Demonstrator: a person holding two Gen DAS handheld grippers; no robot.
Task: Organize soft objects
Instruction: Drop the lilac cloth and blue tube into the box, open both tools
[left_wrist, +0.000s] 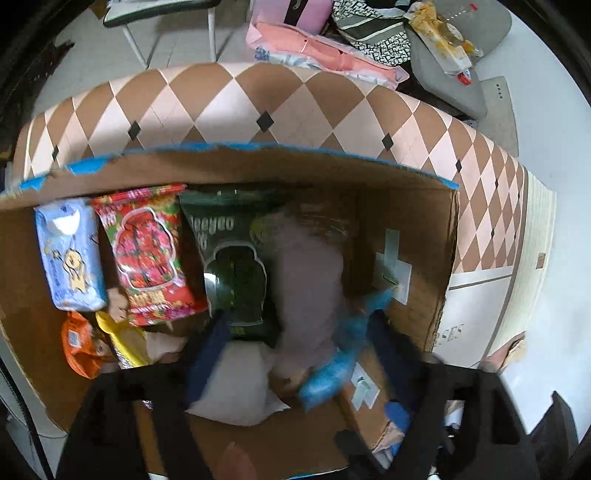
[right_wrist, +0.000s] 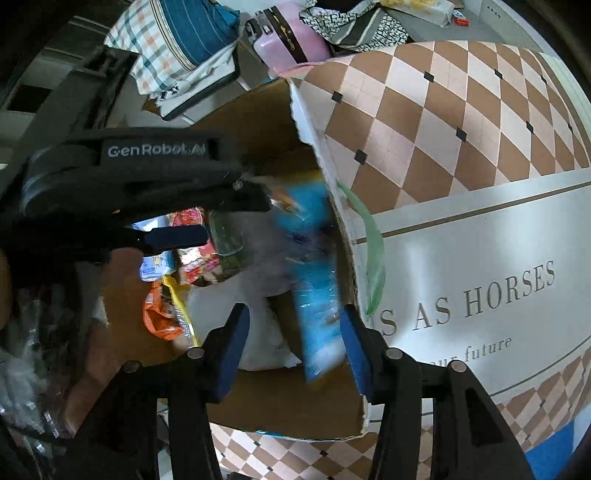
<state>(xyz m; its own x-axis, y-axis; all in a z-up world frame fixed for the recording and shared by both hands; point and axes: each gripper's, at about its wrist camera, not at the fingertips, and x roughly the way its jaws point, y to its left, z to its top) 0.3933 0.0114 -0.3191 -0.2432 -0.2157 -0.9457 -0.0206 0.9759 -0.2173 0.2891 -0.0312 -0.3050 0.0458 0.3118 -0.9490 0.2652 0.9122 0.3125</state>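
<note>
An open cardboard box holds soft packs: a pale blue tissue pack, a red snack bag, a dark green bag, an orange pouch and a white pillow pack. A bright blue pack is blurred against the box's right wall; it also shows in the left wrist view, next to a blurred pinkish-grey shape. My left gripper is open above the box, fingers blurred. My right gripper is open, the blue pack beside its right finger.
The box stands on a mat with a brown and pink diamond pattern. Behind lie folded cloths, a pink case, a checked bag and a grey cushion. The left gripper's body reaches in from the left.
</note>
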